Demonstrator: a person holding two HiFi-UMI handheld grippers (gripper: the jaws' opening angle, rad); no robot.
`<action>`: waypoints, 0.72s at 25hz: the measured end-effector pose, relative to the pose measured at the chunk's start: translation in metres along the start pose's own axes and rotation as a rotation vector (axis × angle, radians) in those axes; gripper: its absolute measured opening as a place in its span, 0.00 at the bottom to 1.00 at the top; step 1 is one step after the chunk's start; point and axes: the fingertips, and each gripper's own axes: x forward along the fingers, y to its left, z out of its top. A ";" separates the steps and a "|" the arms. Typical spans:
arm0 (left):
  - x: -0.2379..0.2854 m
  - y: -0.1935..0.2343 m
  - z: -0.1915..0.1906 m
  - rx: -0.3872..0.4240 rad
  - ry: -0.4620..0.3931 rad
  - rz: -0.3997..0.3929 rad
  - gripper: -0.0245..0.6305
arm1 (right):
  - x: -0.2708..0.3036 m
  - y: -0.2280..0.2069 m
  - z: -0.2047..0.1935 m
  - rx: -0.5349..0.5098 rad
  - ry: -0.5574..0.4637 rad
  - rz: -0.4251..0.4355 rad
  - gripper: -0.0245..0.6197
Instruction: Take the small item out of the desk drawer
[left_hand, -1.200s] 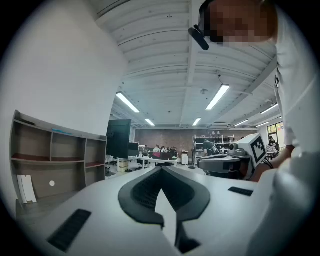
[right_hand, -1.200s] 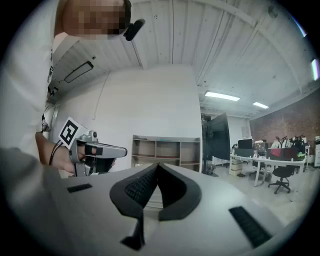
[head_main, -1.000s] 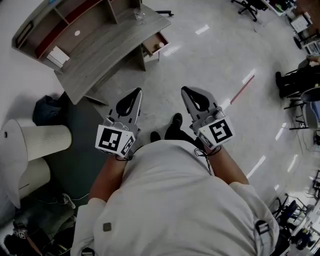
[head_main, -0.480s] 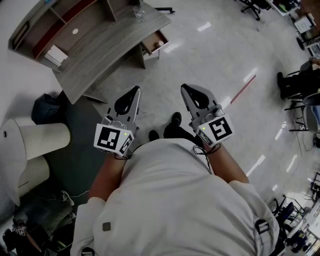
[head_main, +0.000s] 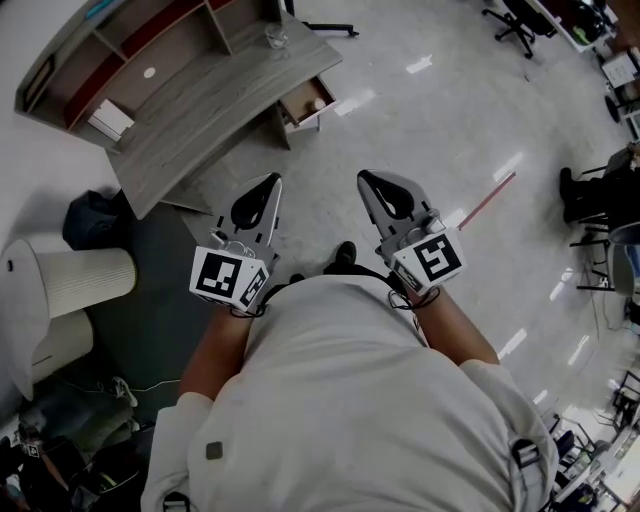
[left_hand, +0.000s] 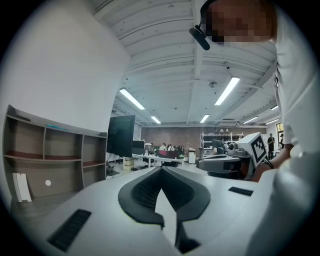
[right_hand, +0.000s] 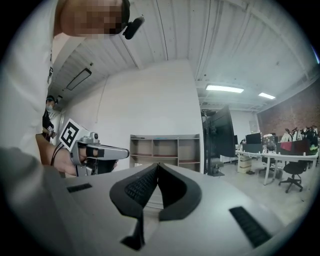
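- The left gripper (head_main: 274, 180) and the right gripper (head_main: 363, 176) are held side by side before the person's body, over the floor (head_main: 430, 120), well apart from the tabletop (head_main: 200, 110).
- In the left gripper view, the left jaws are seen clenched tip to tip, with nothing grasped.
- In the right gripper view, the right jaws are likewise seen clenched and empty.
- Farther off, the drawer (head_main: 300, 100) is seen standing open below the tabletop's front edge, near its right end.
- A small pale item (head_main: 318, 104) is seen lying inside the drawer. Its kind cannot be told.
- A glass (head_main: 276, 38) is seen on the tabletop by its far right corner.
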 end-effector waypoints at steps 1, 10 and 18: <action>0.008 -0.001 0.000 0.000 0.000 0.005 0.06 | 0.001 -0.007 0.000 0.004 0.000 0.009 0.07; 0.055 0.005 -0.007 -0.016 0.028 0.046 0.06 | 0.016 -0.053 -0.010 0.041 0.015 0.053 0.07; 0.083 0.036 -0.005 -0.017 0.027 0.038 0.06 | 0.055 -0.075 -0.017 0.039 0.042 0.061 0.07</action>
